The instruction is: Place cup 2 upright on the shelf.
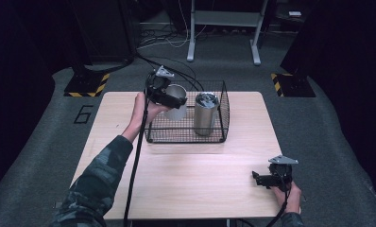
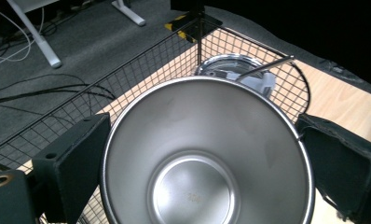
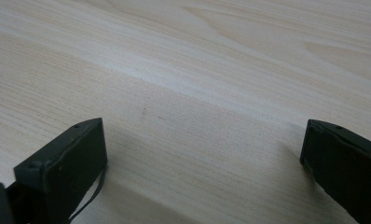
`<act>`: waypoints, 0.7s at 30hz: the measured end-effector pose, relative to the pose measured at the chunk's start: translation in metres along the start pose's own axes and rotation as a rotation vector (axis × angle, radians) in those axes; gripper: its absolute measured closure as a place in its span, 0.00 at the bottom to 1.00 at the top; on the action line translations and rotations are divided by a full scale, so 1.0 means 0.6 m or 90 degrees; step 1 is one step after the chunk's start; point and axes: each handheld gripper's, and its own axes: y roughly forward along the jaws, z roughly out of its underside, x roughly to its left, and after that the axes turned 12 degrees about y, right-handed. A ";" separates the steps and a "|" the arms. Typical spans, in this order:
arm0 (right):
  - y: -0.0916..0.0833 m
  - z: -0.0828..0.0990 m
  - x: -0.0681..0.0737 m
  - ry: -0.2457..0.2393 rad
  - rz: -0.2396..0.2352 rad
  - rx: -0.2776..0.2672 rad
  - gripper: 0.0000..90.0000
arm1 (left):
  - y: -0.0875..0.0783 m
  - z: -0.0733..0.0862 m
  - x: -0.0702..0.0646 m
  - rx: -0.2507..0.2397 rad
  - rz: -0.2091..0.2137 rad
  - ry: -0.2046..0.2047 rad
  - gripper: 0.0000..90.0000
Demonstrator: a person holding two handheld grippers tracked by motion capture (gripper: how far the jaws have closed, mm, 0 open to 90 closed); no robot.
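An open steel cup (image 1: 176, 101) sits tilted at the left end of a black wire basket (image 1: 219, 135), its empty inside facing the left gripper's camera. The left gripper (image 1: 169, 100) clamps the cup, one jaw on each side of its rim. A second steel tumbler (image 1: 205, 113), capped with a lid, stands upright in the basket just beside the cup. The basket rests at the back middle of the wooden table (image 1: 186, 175). The right gripper (image 1: 258, 178) hovers low near the table's front right corner, jaws wide apart over bare wood, holding nothing.
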 end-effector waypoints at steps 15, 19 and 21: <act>0.000 0.000 0.000 0.000 0.001 0.000 0.00 | 0.043 0.011 0.027 0.019 -0.024 -0.029 0.07; 0.000 0.000 0.000 0.001 0.000 -0.002 0.00 | 0.060 0.017 0.033 0.029 -0.030 -0.042 0.07; 0.000 0.000 0.000 0.000 0.001 0.000 0.00 | 0.067 0.021 0.037 0.036 -0.030 -0.047 0.07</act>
